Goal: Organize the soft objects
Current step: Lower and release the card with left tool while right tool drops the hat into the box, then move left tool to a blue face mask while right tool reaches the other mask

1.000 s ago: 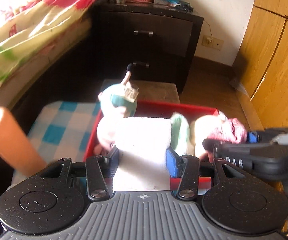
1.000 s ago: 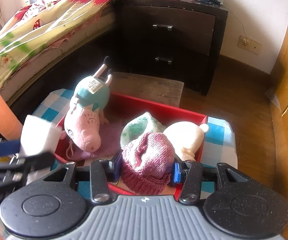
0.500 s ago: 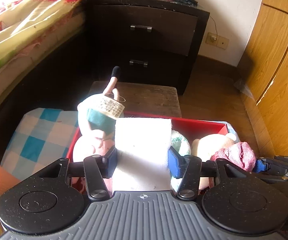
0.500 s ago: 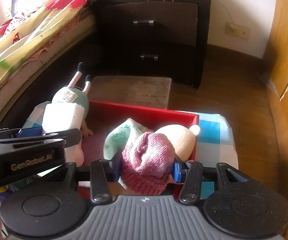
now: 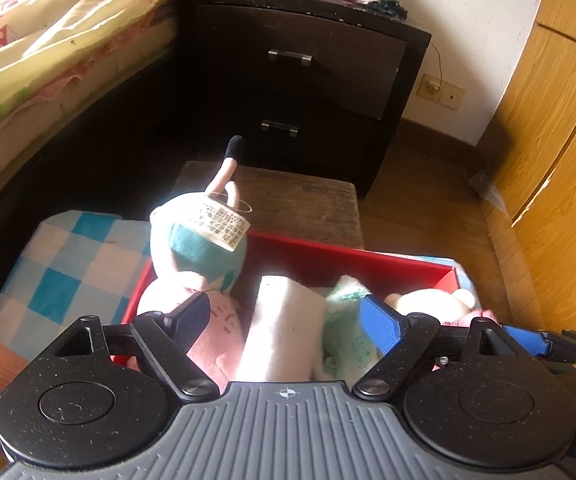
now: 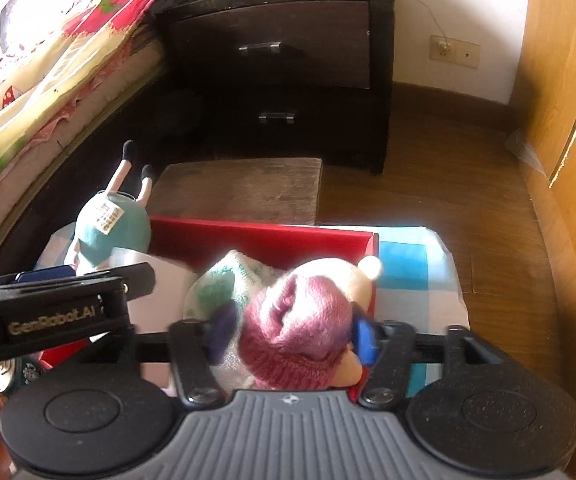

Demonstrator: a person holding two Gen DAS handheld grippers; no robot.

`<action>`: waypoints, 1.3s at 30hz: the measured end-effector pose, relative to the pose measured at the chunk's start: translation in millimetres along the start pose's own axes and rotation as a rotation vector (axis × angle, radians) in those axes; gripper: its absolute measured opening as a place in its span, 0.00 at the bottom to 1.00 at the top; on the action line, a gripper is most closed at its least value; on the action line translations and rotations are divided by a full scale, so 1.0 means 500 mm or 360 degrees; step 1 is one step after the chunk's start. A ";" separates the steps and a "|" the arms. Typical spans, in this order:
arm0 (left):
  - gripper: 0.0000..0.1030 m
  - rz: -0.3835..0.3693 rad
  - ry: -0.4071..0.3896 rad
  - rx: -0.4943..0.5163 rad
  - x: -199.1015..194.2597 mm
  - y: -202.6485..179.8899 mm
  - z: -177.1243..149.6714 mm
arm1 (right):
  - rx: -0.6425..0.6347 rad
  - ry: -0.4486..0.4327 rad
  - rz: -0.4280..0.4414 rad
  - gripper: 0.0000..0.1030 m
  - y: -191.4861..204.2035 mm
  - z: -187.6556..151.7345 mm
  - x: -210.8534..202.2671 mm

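Just left of the left tool (image 5: 286, 322), the pink pig plush (image 5: 198, 256) lies head-down in the red box (image 5: 367, 258) with its legs sticking out over the far rim; top-heavy like that, it could tip out onto the checked cloth (image 5: 64, 272) if the tool brushes it on the way out. Its sewn-in tag (image 5: 218, 226) carries several lines of small print, too fine to read. The left tool's jaws are opening, and the white sponge block (image 5: 284, 332) stands between them, touched by neither pad; it leans, so it may topple onto the green knitted piece (image 5: 343, 320) just to its right. Further right, the right tool (image 6: 289, 334) is opening too, with the pink knitted hat (image 6: 295, 332) between its jaws atop the cream plush (image 6: 367, 270); perched there at the box's near edge, it could roll out. In the right wrist view, the left tool's side reads "GenRobot.AI".
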State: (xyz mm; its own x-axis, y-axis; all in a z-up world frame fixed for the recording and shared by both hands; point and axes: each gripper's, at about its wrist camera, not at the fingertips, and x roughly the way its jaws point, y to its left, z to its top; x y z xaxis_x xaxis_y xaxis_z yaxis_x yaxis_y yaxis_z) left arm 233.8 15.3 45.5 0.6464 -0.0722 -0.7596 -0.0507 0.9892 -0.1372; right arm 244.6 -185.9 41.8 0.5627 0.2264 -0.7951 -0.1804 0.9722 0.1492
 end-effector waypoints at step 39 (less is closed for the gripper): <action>0.81 0.0096 0.0227 0.0009 -0.095 0.132 -0.129 | 0.0112 -0.0021 0.0397 0.55 0.065 -0.026 -0.096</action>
State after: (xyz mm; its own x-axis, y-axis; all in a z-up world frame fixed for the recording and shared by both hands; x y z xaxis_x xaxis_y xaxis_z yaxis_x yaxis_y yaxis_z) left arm 150.7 75.6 31.6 0.5276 -0.0296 -0.8490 -0.0815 0.9930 -0.0853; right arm 201.4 -166.0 77.0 0.5185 0.4601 -0.7207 -0.2586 0.8878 0.3808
